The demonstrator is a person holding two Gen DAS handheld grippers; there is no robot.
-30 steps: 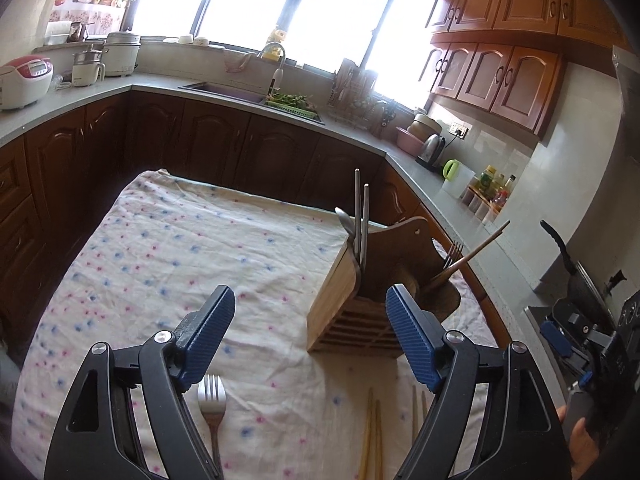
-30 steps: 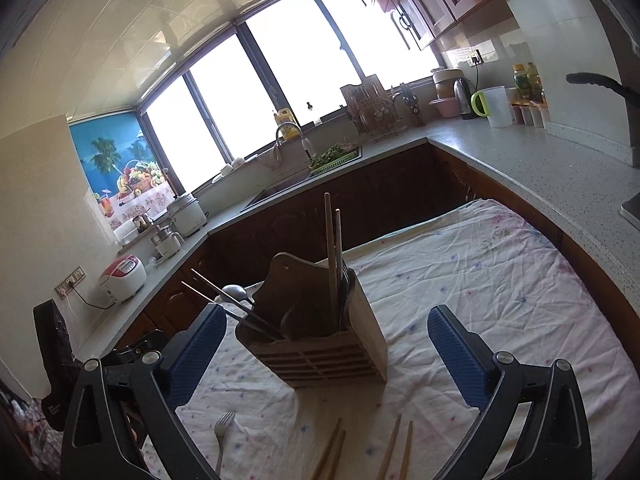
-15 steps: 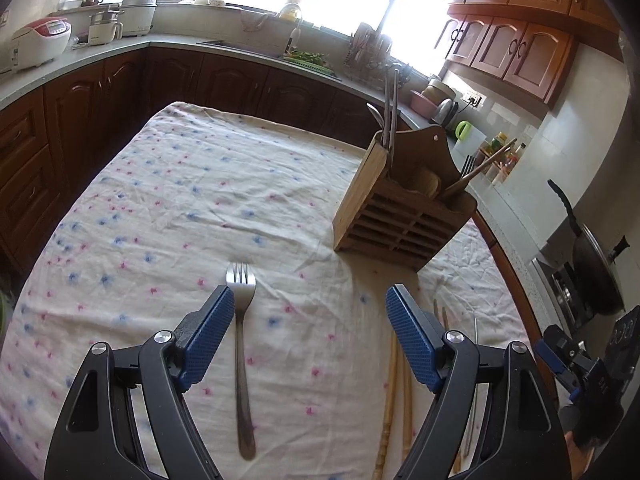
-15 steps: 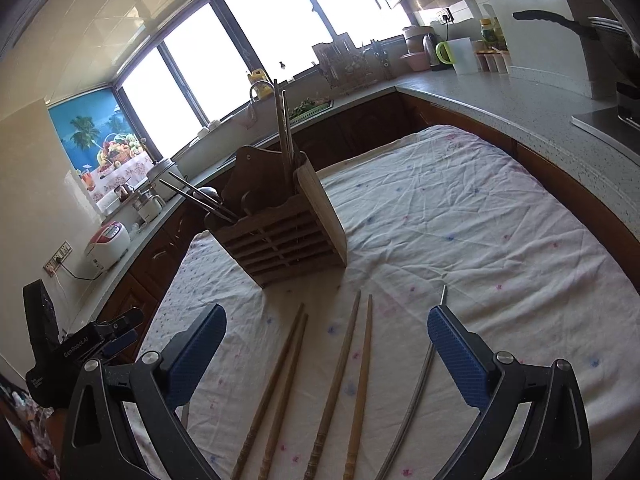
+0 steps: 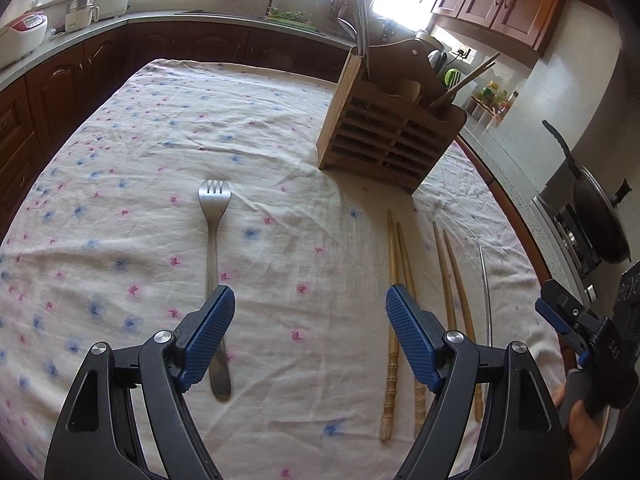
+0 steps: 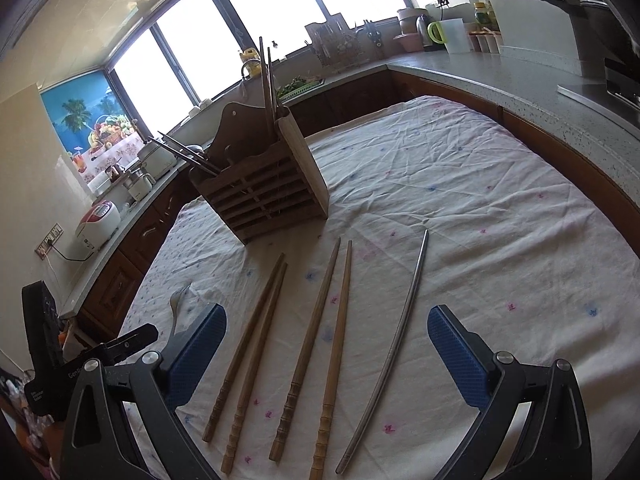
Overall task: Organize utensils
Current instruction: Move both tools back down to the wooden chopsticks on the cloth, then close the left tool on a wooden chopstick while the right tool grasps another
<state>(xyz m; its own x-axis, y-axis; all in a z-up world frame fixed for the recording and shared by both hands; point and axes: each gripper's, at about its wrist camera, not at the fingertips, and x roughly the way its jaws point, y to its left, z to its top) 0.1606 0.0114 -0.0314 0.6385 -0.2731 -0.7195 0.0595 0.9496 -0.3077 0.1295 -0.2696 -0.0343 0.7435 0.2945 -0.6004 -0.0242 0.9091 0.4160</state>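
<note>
kitchen table under a flower-print cloth [image 5: 280, 128]. my left gripper [image 5: 308, 334] gapes wide, holding nothing, above the cloth; fork [image 5: 215, 248] lies flat, handle under its left finger. my right gripper [image 6: 326, 354] also wide, empty, over four wooden chopsticks [image 6: 304, 344] and one metal chopstick [image 6: 394, 344]. wooden utensil holder [image 6: 260, 188] stands beyond, upright.

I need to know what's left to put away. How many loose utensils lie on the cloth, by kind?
Wooden chopsticks: 4
Metal chopstick: 1
Fork: 1
Total: 6, all lying on the cloth outside the wooden holder.
</note>
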